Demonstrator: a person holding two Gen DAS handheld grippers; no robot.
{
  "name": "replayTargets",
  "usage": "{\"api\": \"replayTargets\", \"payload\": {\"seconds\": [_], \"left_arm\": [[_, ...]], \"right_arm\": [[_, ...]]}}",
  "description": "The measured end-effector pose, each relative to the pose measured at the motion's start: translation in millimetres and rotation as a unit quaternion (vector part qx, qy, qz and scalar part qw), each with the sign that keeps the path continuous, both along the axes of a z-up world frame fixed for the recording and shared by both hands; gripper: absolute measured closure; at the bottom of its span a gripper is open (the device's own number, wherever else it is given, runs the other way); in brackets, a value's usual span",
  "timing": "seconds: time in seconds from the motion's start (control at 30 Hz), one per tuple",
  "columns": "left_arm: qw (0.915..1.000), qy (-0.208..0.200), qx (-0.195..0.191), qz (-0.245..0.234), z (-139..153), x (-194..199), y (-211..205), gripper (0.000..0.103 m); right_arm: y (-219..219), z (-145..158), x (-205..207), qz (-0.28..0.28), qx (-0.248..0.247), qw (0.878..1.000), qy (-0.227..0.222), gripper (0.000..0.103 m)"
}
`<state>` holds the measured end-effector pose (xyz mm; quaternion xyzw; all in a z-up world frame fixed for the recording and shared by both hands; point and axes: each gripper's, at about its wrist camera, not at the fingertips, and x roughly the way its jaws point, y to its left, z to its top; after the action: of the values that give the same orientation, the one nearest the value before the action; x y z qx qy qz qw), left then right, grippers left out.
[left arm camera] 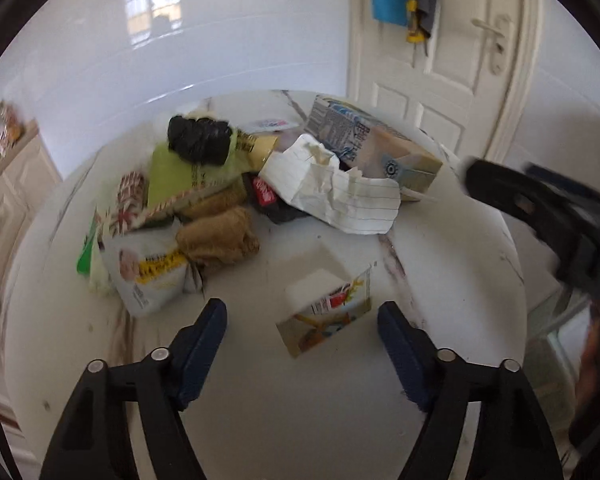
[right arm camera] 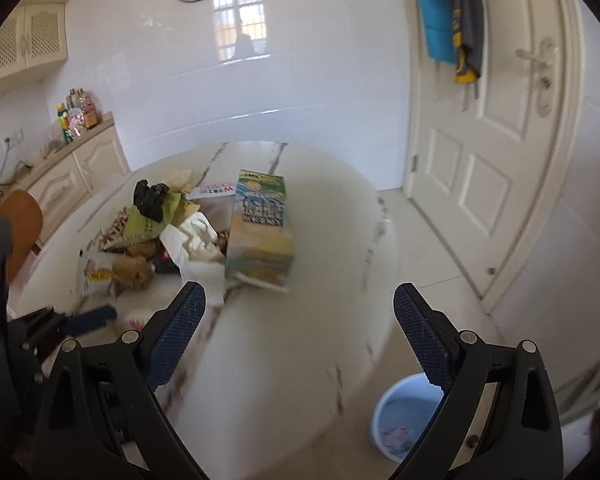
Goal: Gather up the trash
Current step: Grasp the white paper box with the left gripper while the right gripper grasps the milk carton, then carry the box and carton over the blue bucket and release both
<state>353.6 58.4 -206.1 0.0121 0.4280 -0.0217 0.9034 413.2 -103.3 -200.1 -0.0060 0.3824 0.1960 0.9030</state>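
On a round white marble-veined table (left arm camera: 260, 420) in a tiled kitchen, the left gripper (left arm camera: 302, 330) hangs with its blue-padded jaws spread wide on either side of a small white carton (left arm camera: 326, 308) lying apart from the main heap of trash; the pads do not yet touch it, and nothing is held. The step in hand looks to be the pickup of that carton, and doing it well would mean coming down level, centring the box between the pads and closing across its flat sides so the light cardboard neither skids nor crushes. Behind it lie crumpled lined paper (left arm camera: 340, 196), a black plastic bag (left arm camera: 198, 140), a brown crumpled wad (left arm camera: 218, 236), snack wrappers and a large blue-and-yellow box (right arm camera: 260, 228). The right gripper (right arm camera: 298, 332) hovers over the table's near edge, jaws likewise wide apart and empty, with a pale blue bin (right arm camera: 404, 420) on the floor below it, the likely destination
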Motion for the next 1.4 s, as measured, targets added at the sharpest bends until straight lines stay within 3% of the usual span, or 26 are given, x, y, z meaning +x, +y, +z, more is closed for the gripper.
{"api": "replayTargets", "payload": {"seconds": [0.07, 0.1, 0.17, 0.2, 0.33, 0.43, 0.47, 0.5, 0.7, 0.97, 1.4], "left_arm": [[0.9998, 0.002, -0.017, -0.007, 3, 1, 6, 0.049], [0.9999, -0.002, -0.011, -0.005, 3, 2, 8, 0.063], [0.9998, -0.005, -0.020, -0.006, 3, 3, 18, 0.077], [0.9998, -0.006, -0.020, -0.006, 3, 2, 22, 0.078], [0.9993, -0.010, -0.036, 0.000, 2, -4, 43, 0.081], [0.9978, -0.008, -0.066, -0.002, 2, -8, 61, 0.083], [0.9974, -0.008, -0.071, -0.001, 3, -10, 64, 0.084], [0.9968, -0.008, -0.079, 0.002, 3, -12, 70, 0.084], [0.9945, -0.008, -0.104, 0.006, 5, -21, 88, 0.085], [0.9935, -0.030, -0.110, 0.008, 19, -42, 93, 0.086], [0.9925, -0.078, -0.083, -0.043, 67, -90, 34, 0.085]], "right_arm": [[6, -3, 13, 0.004, 0.006, 1.000, 0.006, 0.008], [11, -5, 21, 0.008, 0.009, 1.000, 0.012, 0.008], [19, -12, 35, 0.018, 0.015, 0.999, 0.026, 0.008], [22, -15, 40, 0.022, 0.015, 0.999, 0.033, 0.008], [29, -24, 59, 0.028, 0.031, 0.997, 0.061, 0.011], [34, -31, 72, 0.041, 0.043, 0.995, 0.083, 0.023], [36, -34, 73, 0.045, 0.045, 0.994, 0.090, 0.036], [36, -35, 75, 0.048, 0.050, 0.993, 0.095, 0.056], [28, -32, 65, 0.053, 0.076, 0.992, 0.082, 0.057], [11, 6, 16, 0.048, 0.085, 0.995, 0.028, 0.057], [-30, 32, -57, 0.032, 0.108, 0.994, 0.007, 0.057]]}}
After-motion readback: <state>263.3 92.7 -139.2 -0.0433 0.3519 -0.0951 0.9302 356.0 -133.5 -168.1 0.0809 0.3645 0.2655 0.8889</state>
